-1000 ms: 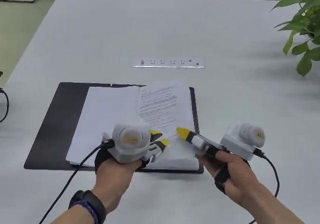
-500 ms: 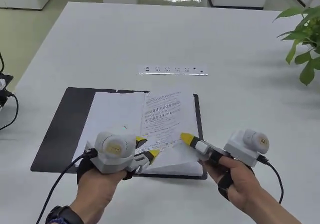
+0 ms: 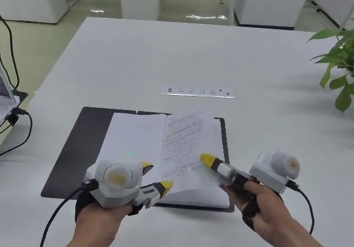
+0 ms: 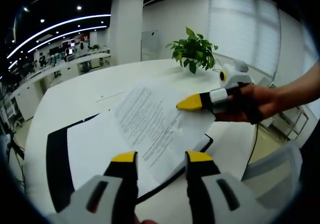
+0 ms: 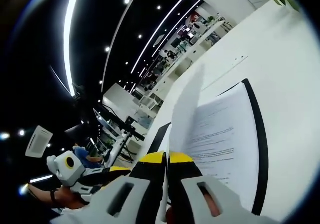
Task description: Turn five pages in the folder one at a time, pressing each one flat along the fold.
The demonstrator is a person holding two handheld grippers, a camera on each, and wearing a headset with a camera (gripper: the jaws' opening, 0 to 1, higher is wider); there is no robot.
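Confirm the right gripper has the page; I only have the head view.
Observer: In the right gripper view, the right gripper is shut on the page edge, and the sheet rises from between its jaws.
Operator: Report the left gripper.
Observer: In the left gripper view, the left gripper is open with nothing between its jaws, aimed at the folder near edge.
Operator: Check the next sheet.
Observer: In the right gripper view, the printed sheet below lies flat and is not lifted with it.
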